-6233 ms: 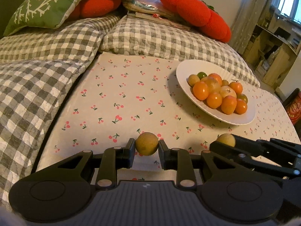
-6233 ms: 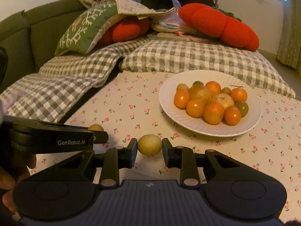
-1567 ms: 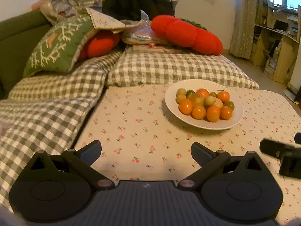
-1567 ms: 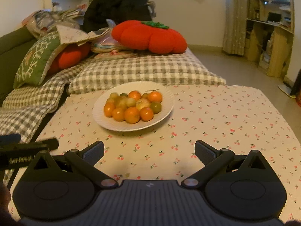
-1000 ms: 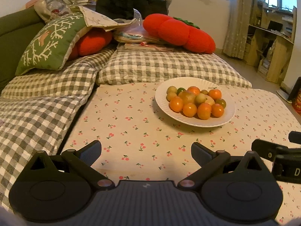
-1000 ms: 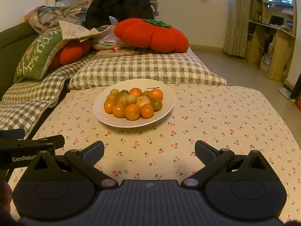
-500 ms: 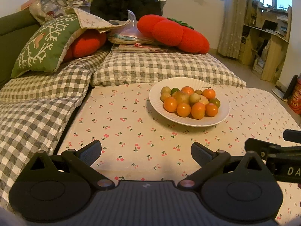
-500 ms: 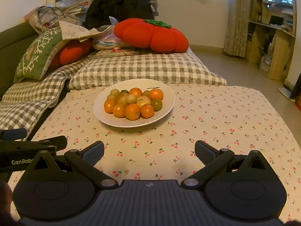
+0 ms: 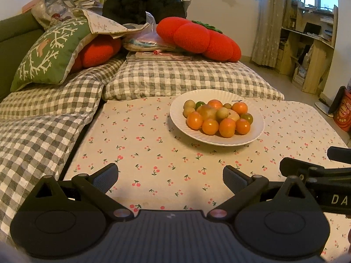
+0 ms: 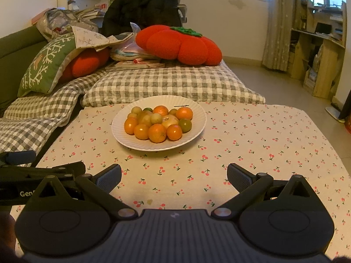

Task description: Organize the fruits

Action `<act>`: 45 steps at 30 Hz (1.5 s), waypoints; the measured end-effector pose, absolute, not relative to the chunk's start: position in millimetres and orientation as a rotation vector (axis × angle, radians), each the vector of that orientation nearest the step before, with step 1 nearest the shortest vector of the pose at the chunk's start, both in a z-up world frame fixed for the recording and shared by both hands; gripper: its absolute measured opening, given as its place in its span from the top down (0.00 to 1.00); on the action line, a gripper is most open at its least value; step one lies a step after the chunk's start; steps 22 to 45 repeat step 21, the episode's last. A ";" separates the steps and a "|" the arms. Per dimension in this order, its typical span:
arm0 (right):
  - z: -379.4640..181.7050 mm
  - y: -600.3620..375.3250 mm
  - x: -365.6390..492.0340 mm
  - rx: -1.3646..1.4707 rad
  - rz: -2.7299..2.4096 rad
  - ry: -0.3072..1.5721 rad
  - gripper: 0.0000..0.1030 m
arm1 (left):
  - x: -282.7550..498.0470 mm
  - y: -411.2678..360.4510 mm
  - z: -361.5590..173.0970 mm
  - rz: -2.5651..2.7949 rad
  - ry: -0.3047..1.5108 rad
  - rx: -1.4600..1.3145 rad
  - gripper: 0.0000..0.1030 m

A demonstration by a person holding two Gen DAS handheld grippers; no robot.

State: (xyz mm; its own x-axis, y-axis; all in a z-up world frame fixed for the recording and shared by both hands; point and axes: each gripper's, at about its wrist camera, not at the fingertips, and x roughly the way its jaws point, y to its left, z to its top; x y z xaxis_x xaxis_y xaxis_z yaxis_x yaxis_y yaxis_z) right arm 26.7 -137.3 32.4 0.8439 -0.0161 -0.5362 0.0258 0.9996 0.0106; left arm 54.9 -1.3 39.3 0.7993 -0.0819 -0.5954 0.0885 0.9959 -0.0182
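White plate (image 10: 197, 109) on cherry-print cloth (image 10: 263, 144), heaped with fruit (image 10: 156, 122): orange, yellow, green. Left gripper (image 9: 170, 177): spread wide, empty; side lettering "Gen", rest cut off. Right gripper (image 10: 174, 176): spread wide, empty; lettering "DA", cut off. Both well short of plate.

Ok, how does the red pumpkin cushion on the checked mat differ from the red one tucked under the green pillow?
The pumpkin cushion on the checked mat lies in the open, its lobes and green knitted top plain to see. The other red cushion is half covered by the green pillow, shows no green top from here, and sits further left. Both look like the same red knit.
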 end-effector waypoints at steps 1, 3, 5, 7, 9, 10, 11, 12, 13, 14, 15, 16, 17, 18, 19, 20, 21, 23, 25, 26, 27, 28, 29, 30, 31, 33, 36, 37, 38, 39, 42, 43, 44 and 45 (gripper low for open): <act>32.4 -137.5 26.9 0.019 -0.021 0.566 0.00 | 55.1 -0.9 39.3 -0.093 0.640 0.006 0.06; 32.6 -137.5 26.9 0.021 -0.021 0.566 0.00 | 55.2 -0.8 39.1 -0.094 0.642 0.003 0.06; 32.7 -137.4 26.8 0.021 -0.021 0.565 0.00 | 55.0 -0.9 39.1 -0.092 0.640 0.010 0.06; 32.7 -137.5 26.8 0.021 -0.021 0.566 0.00 | 54.7 -1.7 39.1 -0.091 0.639 0.014 0.06; 32.6 -137.5 26.8 0.022 -0.021 0.566 0.00 | 54.6 -1.9 39.0 -0.090 0.639 0.012 0.06; 32.6 -137.6 26.8 0.021 -0.021 0.567 0.00 | 54.6 -1.9 39.0 -0.090 0.640 0.013 0.06; 32.8 -137.4 26.8 0.021 -0.021 0.567 0.00 | 54.6 -1.8 39.0 -0.090 0.640 0.013 0.06; 32.8 -136.9 26.6 0.022 -0.022 0.567 0.00 | 54.6 -1.8 39.0 -0.091 0.640 0.012 0.06; 32.8 -137.0 26.6 0.022 -0.021 0.567 0.00 | 54.4 -1.8 38.9 -0.091 0.640 0.012 0.06; 32.7 -137.0 26.6 0.022 -0.020 0.566 0.00 | 54.1 -1.6 38.8 -0.092 0.640 0.011 0.06; 32.7 -136.6 26.7 0.022 -0.020 0.566 0.00 | 54.1 -1.8 38.8 -0.090 0.639 0.012 0.06; 32.6 -136.1 26.7 0.023 -0.020 0.566 0.00 | 54.1 -1.8 38.9 -0.088 0.639 0.014 0.06; 32.6 -136.1 26.7 0.023 -0.019 0.566 0.00 | 54.6 -1.6 38.8 -0.085 0.639 0.017 0.06; 32.5 -135.3 26.7 0.023 -0.019 0.566 0.00 | 54.7 -1.7 38.7 -0.082 0.639 0.021 0.06; 32.5 -134.8 26.8 0.022 -0.018 0.566 0.00 | 54.9 -1.7 38.5 -0.081 0.641 0.023 0.06; 32.4 -134.4 26.5 0.023 -0.020 0.566 0.00 | 55.5 -1.5 38.2 -0.082 0.645 0.022 0.06; 32.4 -134.4 26.5 0.023 -0.020 0.566 0.00 | 55.8 -1.6 38.0 -0.083 0.649 0.019 0.06; 32.4 -134.4 26.5 0.023 -0.020 0.566 0.00 | 55.8 -1.6 38.0 -0.083 0.649 0.019 0.06; 32.4 -134.4 26.5 0.023 -0.020 0.566 0.00 | 55.8 -1.6 38.0 -0.083 0.649 0.019 0.06; 32.4 -134.4 26.5 0.023 -0.020 0.566 0.00 | 55.8 -1.6 38.0 -0.083 0.649 0.019 0.06; 32.4 -134.4 26.5 0.023 -0.020 0.566 0.00 | 55.8 -1.6 38.0 -0.083 0.649 0.019 0.06; 32.4 -134.4 26.5 0.023 -0.020 0.566 0.00 | 55.8 -1.6 38.0 -0.083 0.649 0.019 0.06; 32.4 -134.4 26.5 0.023 -0.020 0.566 0.00 | 55.8 -1.6 38.0 -0.083 0.649 0.019 0.06; 32.4 -134.4 26.5 0.023 -0.020 0.566 0.00 | 55.8 -1.6 38.0 -0.083 0.649 0.019 0.06; 32.4 -134.4 26.5 0.023 -0.020 0.566 0.00 | 55.8 -1.6 38.0 -0.083 0.649 0.019 0.06; 32.4 -134.4 26.5 0.023 -0.020 0.566 0.00 | 55.8 -1.6 38.0 -0.083 0.649 0.019 0.06; 32.4 -134.4 26.5 0.023 -0.020 0.566 0.00 | 55.8 -1.6 38.0 -0.083 0.649 0.019 0.06; 32.4 -134.4 26.5 0.023 -0.020 0.566 0.00 | 55.8 -1.6 38.0 -0.083 0.649 0.019 0.06; 32.4 -134.4 26.5 0.023 -0.020 0.566 0.00 | 55.8 -1.6 38.0 -0.083 0.649 0.019 0.06; 32.4 -134.4 26.5 0.023 -0.020 0.566 0.00 | 55.8 -1.6 38.0 -0.083 0.649 0.019 0.06; 32.4 -134.4 26.5 0.023 -0.020 0.566 0.00 | 55.8 -1.6 38.0 -0.083 0.649 0.019 0.06; 32.4 -134.4 26.5 0.023 -0.020 0.566 0.00 | 55.8 -1.6 38.0 -0.083 0.649 0.019 0.06; 32.4 -134.4 26.5 0.023 -0.020 0.566 0.00 | 55.8 -1.6 38.0 -0.083 0.649 0.019 0.06; 32.4 -134.4 26.5 0.023 -0.020 0.566 0.00 | 55.8 -1.6 38.0 -0.083 0.649 0.019 0.06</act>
